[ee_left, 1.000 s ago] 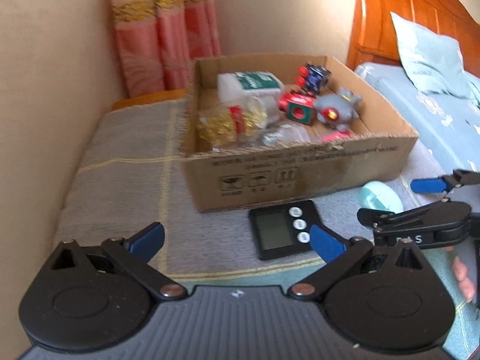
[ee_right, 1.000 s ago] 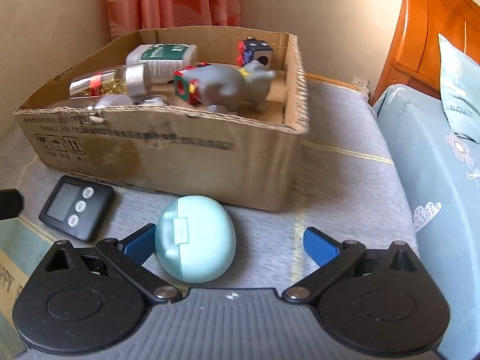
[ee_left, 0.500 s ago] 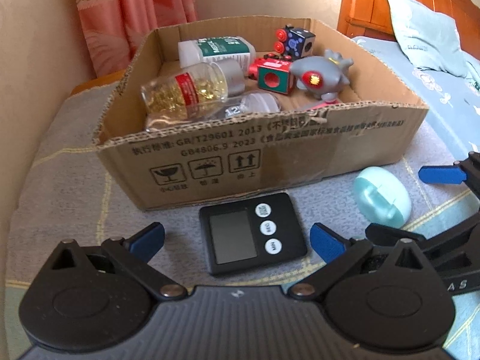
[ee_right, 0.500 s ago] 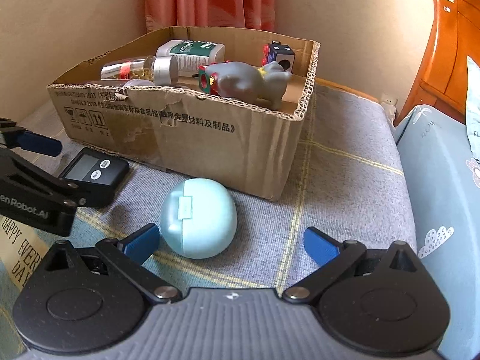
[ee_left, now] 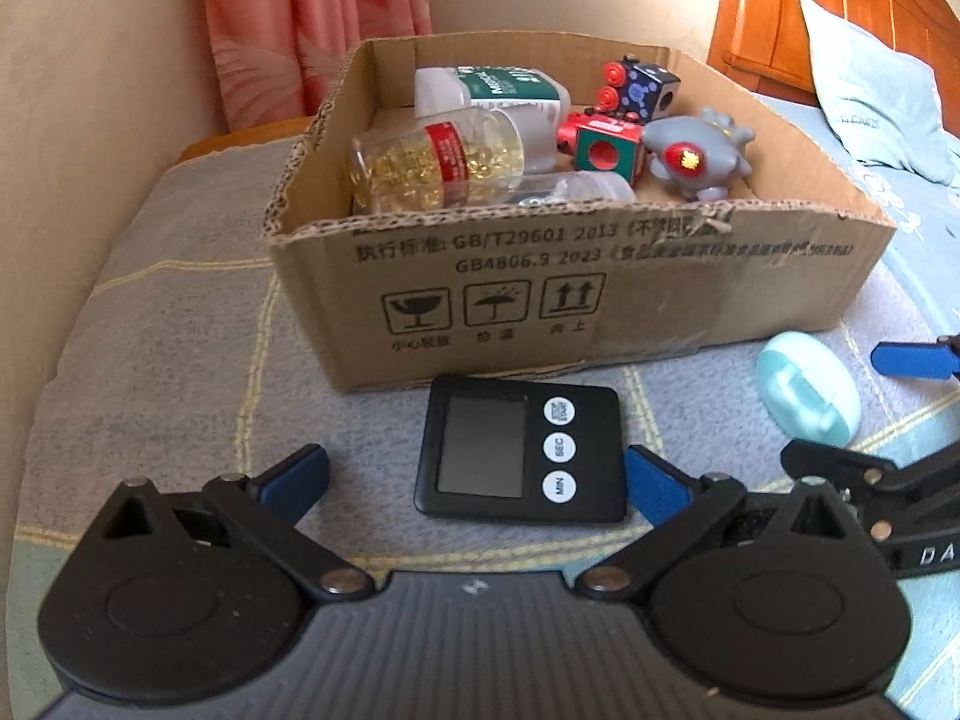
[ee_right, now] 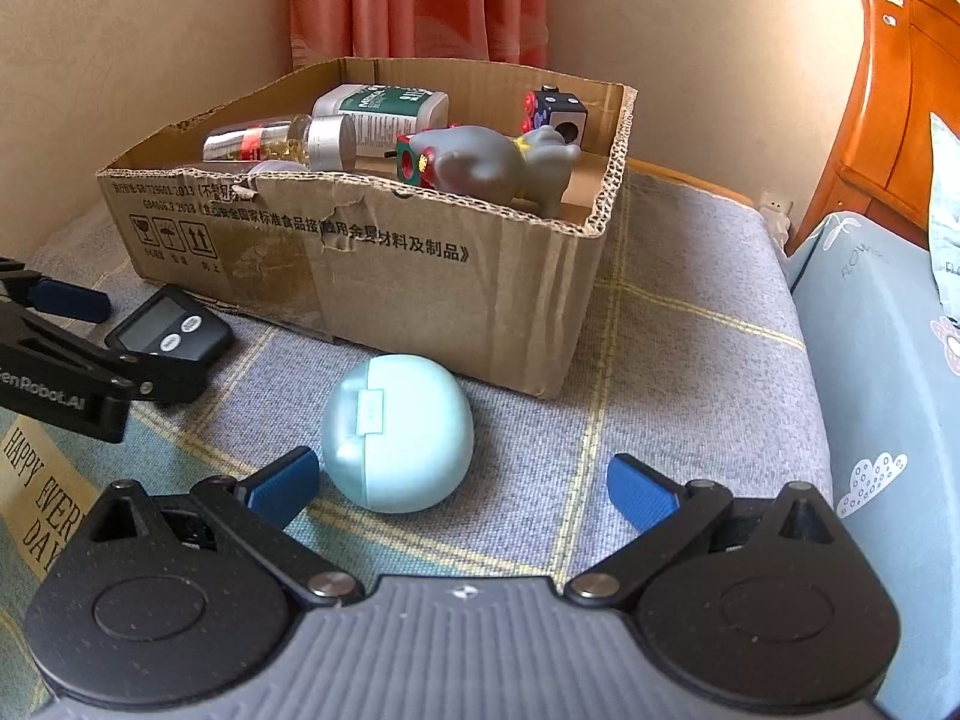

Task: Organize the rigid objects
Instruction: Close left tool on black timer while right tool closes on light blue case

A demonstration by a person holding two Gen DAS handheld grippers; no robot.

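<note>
While the cardboard box [ee_left: 600,294] is sitting there already loaded with bottles and toys, two things are waiting outside it on the grey blanket [ee_left: 168,330]: a black timer [ee_left: 522,450] lying flat just in front of the box's printed wall, and a pale blue egg-shaped case [ee_right: 396,432] near the box's front corner.

The left gripper [ee_left: 474,474] is hovering with jaws spread wide and holding nothing, the timer lying between its blue fingertips [ee_left: 294,471]. The right gripper [ee_right: 462,486] is released too, with the case sitting just inside its left fingertip.

My guess on handling: the timer is looking like light, stiff plastic, thin and flat, so pinching it across the two long edges is probably the way, keeping off the screen and buttons. The case is looking smooth and rounded, so it's likely slippery and wanting to roll. I'd be squeezing it across the widest part, square to the seam, and centring it first.
</note>
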